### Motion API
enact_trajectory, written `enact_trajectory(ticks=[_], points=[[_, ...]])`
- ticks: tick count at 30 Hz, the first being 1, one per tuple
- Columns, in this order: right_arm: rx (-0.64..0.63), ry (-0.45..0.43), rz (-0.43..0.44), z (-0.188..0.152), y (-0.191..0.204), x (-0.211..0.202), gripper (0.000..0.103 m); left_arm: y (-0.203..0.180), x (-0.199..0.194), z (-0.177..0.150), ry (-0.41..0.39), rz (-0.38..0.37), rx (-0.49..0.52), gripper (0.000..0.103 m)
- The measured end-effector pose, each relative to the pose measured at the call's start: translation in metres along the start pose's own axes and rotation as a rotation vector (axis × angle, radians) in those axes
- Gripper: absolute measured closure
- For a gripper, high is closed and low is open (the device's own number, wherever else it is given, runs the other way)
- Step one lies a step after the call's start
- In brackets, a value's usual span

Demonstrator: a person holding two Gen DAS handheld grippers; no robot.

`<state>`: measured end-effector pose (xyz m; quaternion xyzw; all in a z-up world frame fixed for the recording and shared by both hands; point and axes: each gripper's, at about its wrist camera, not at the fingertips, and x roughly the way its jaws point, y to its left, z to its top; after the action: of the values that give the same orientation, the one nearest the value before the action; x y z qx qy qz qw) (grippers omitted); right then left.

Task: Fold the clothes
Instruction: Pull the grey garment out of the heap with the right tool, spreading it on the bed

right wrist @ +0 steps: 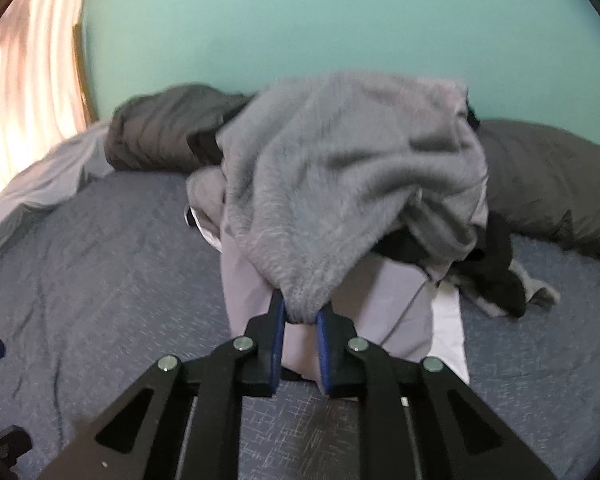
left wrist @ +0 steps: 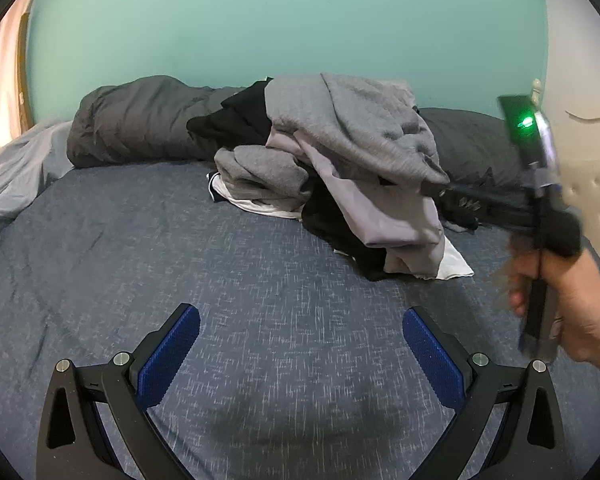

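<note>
The clothes pile [left wrist: 332, 168] sits on the bed [left wrist: 180, 264], right in front of the dark blanket [left wrist: 140, 120] by the green wall. The right tool [right wrist: 301, 314] is pinching the edge of the gray sweater [right wrist: 340, 184] on top of the pile. The left tool [left wrist: 300, 344] is spread wide w/ nothing in it, well in front of the pile.

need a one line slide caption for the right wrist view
Right gripper pinches an edge of the grey sweatshirt atop the clothes pile on the blue bed.
</note>
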<state>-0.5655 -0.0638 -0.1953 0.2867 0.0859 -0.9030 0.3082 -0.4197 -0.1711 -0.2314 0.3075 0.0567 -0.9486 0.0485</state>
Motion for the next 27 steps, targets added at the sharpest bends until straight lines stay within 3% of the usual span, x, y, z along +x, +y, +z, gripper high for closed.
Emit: enact_trajectory(ticks=[8, 19, 27], points=[[-0.024, -0.086, 0.023, 0.001, 0.008, -0.097, 0.092, -0.013, -0.06, -0.001, -0.024, -0.016, 0.001, 0.0], [-0.008, -0.243, 0.097, -0.017, 0.02, -0.282, 0.094, -0.036, -0.173, -0.017, -0.098, -0.031, 0.002, 0.0], [-0.011, -0.303, 0.139, -0.044, 0.036, -0.404, 0.094, -0.057, -0.242, -0.04, -0.116, -0.062, 0.008, 0.0]])
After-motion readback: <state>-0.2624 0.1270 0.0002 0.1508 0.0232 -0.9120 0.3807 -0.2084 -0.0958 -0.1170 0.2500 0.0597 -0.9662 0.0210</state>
